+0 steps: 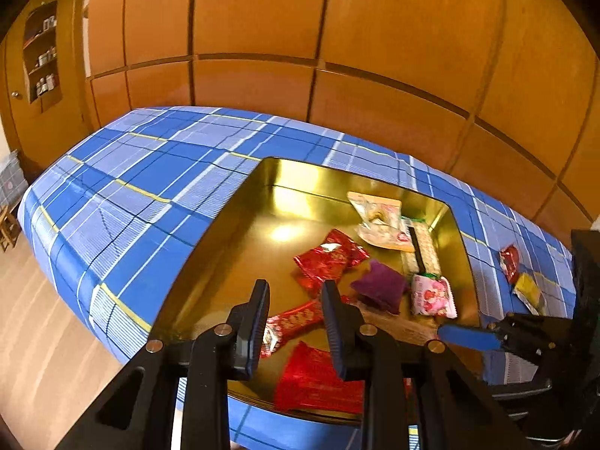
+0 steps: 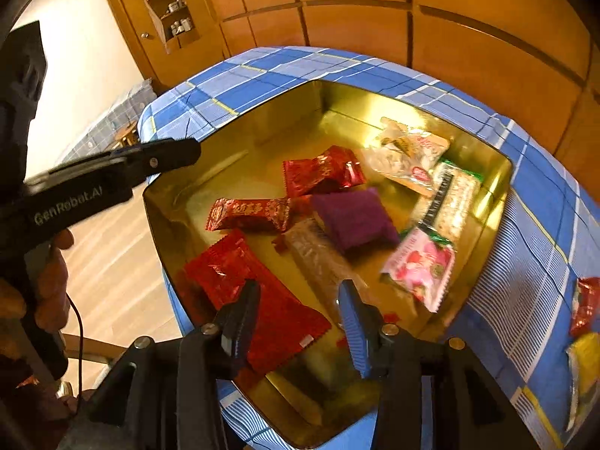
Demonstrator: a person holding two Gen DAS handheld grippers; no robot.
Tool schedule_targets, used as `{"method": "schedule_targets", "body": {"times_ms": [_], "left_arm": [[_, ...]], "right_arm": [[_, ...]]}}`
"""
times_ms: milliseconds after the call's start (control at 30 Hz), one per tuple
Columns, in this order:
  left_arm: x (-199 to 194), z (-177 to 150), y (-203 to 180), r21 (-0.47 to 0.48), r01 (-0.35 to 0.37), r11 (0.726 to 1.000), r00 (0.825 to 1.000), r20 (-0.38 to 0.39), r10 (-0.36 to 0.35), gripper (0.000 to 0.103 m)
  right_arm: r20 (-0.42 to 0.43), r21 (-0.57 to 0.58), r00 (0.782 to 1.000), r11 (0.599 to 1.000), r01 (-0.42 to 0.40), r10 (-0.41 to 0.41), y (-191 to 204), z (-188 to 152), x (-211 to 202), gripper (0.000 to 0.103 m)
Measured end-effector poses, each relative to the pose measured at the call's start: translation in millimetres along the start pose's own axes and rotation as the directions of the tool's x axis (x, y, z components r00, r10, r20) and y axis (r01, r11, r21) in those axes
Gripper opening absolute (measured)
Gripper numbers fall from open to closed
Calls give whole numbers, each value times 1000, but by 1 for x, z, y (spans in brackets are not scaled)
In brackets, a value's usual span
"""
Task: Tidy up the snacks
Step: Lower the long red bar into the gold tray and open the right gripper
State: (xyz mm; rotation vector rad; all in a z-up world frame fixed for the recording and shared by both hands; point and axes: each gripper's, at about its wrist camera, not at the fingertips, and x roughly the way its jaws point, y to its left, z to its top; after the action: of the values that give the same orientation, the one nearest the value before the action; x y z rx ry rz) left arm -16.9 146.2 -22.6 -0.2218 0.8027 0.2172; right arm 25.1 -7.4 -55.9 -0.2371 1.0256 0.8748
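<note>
A gold tin (image 1: 240,206) (image 2: 262,120) sits on a blue plaid cloth and holds several snacks. Among them are red packets (image 1: 330,258) (image 2: 322,170), a purple packet (image 1: 380,285) (image 2: 354,219), a pink strawberry packet (image 1: 431,296) (image 2: 420,266) and a brown see-through packet (image 2: 318,258), which is blurred. My left gripper (image 1: 296,288) hovers over the tin's near side, its jaws a narrow gap apart with nothing between them. My right gripper (image 2: 300,288) hangs above the brown and red packets, jaws apart and empty. A red packet (image 1: 510,262) (image 2: 585,311) and a yellow packet (image 1: 528,292) (image 2: 585,367) lie on the cloth right of the tin.
The plaid cloth (image 1: 131,187) covers the table, which backs onto a wooden panelled wall (image 1: 337,37). A wooden floor (image 1: 37,337) lies beyond the left edge. A hand (image 2: 56,270) holds the left gripper (image 2: 161,157) at the tin's left rim. The right gripper's blue finger (image 1: 468,337) shows at right.
</note>
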Motion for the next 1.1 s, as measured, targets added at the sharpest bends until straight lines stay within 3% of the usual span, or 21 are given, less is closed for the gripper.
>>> {"method": "schedule_targets", "body": {"times_ms": [267, 533, 800, 1033, 1100], "left_arm": [[2, -4, -19, 46, 23, 999, 1000, -13, -23, 29], [3, -10, -44, 110, 60, 992, 998, -27, -58, 29], [2, -14, -68, 179, 102, 979, 994, -45, -95, 29], [1, -19, -89, 236, 137, 962, 990, -54, -128, 29], [2, -20, -93, 244, 144, 959, 989, -60, -133, 29]], "right_arm": [[79, 25, 995, 998, 56, -58, -3, -6, -27, 43], [162, 158, 976, 980, 120, -146, -29, -26, -66, 47], [128, 263, 965, 946, 188, -228, -62, -58, -83, 57], [29, 335, 956, 904, 267, -293, -89, -92, -86, 75], [6, 350, 954, 894, 279, -300, -96, -99, -86, 75]]}}
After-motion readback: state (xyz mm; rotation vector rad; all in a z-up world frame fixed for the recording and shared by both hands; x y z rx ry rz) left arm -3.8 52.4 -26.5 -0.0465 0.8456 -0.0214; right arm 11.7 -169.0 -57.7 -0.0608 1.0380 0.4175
